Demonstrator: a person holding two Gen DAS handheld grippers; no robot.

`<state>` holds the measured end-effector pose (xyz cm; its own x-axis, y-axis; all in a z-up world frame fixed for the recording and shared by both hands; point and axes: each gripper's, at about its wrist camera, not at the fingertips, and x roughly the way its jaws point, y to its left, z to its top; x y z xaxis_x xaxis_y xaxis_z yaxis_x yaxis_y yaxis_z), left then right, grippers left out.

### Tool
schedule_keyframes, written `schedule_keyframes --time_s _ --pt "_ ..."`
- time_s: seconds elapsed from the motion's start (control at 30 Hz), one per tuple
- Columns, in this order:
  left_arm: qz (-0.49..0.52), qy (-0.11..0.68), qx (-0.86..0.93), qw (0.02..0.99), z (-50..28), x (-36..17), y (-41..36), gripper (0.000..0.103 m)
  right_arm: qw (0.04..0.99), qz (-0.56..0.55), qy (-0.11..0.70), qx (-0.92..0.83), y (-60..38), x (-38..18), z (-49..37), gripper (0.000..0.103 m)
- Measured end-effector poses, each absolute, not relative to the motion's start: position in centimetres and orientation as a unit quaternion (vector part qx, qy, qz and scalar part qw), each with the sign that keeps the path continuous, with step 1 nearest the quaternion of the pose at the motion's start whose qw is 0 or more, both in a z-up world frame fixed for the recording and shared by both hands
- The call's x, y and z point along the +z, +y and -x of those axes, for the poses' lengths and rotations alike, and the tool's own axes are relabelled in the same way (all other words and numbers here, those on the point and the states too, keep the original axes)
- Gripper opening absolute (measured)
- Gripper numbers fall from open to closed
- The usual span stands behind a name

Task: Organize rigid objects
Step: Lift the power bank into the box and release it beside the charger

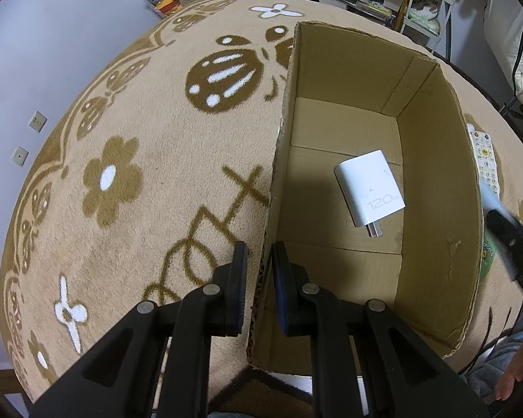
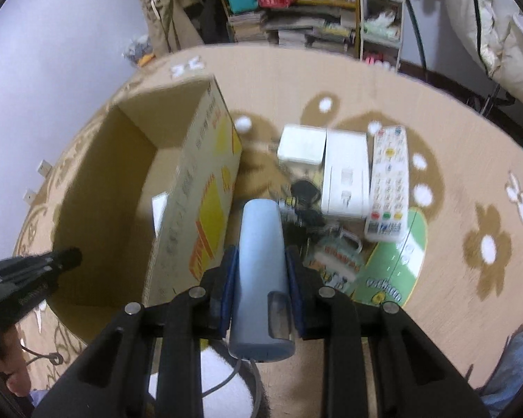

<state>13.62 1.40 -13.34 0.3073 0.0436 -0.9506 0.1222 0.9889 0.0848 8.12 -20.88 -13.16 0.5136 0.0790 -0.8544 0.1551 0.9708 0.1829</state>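
An open cardboard box (image 1: 432, 181) stands on the flowered table cover; it also shows in the right wrist view (image 2: 205, 181). A white 120W charger (image 1: 369, 188) lies on its floor. My left gripper (image 1: 259, 261) is shut on the box's left wall, one finger inside and one outside. My right gripper (image 2: 259, 261) is shut on a pale blue cylinder (image 2: 259, 271), held above the table just right of the box. The right gripper also shows in the left wrist view (image 1: 512, 240) beyond the box's right wall.
Right of the box lie a white remote (image 2: 388, 181), two white boxes (image 2: 345, 174), a black adapter with small parts (image 2: 305, 205), and a green round mat (image 2: 394, 264). Shelves (image 2: 296, 17) and clutter stand behind the table.
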Motion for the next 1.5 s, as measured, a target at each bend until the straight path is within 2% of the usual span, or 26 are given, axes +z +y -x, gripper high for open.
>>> schedule_keyframes --time_s 0.33,0.47,0.8,1.5 --pt "-0.068 0.589 -0.024 0.805 -13.7 -13.4 1.4 0.014 0.914 -0.123 0.386 0.008 -18.5 -8.3 -7.5 0.029" --pt "-0.067 0.588 -0.024 0.805 -13.7 -13.4 1.4 0.014 0.923 -0.111 0.367 0.032 -16.9 -7.2 -7.9 0.029" --pt "-0.069 0.588 -0.025 0.805 -13.5 -13.4 1.4 0.012 0.928 -0.091 0.357 0.057 -14.4 -8.3 -8.6 0.029" --pt "-0.062 0.592 -0.024 0.803 -13.6 -13.6 1.8 0.013 0.909 -0.045 0.408 0.075 -12.0 -11.9 -10.4 0.029"
